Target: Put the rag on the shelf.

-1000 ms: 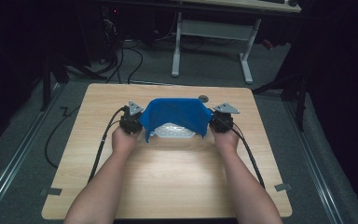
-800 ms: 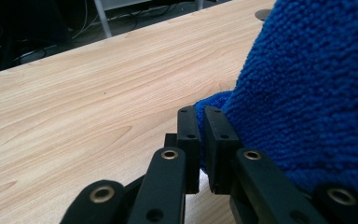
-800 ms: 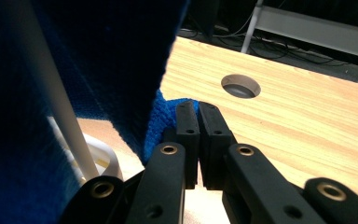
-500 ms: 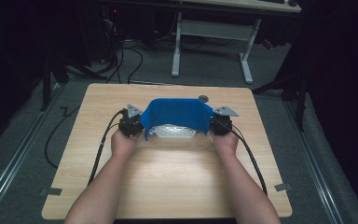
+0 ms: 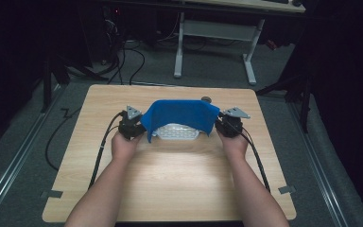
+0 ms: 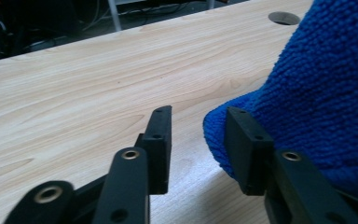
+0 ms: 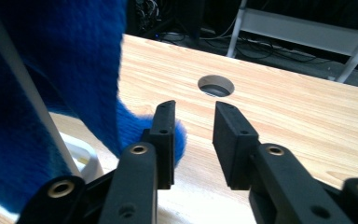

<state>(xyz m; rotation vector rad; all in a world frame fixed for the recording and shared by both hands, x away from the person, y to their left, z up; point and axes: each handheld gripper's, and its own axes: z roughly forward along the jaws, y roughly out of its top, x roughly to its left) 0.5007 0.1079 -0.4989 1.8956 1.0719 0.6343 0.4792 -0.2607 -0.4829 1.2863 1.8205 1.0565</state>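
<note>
The blue cloth point(image 5: 182, 115) lies over a white basket point(image 5: 176, 132) in the middle of the counter point(image 5: 179, 175), long side running from 9 to 3 o'clock. The left claw point(image 5: 133, 126) sits at its 9 o'clock end, the right claw point(image 5: 227, 125) at 3. Both claws have just been opening and hold nothing.

A blue terry cloth point(image 5: 180, 115) lies draped over a white slotted basket point(image 5: 177, 132) at the counter's middle.
</note>
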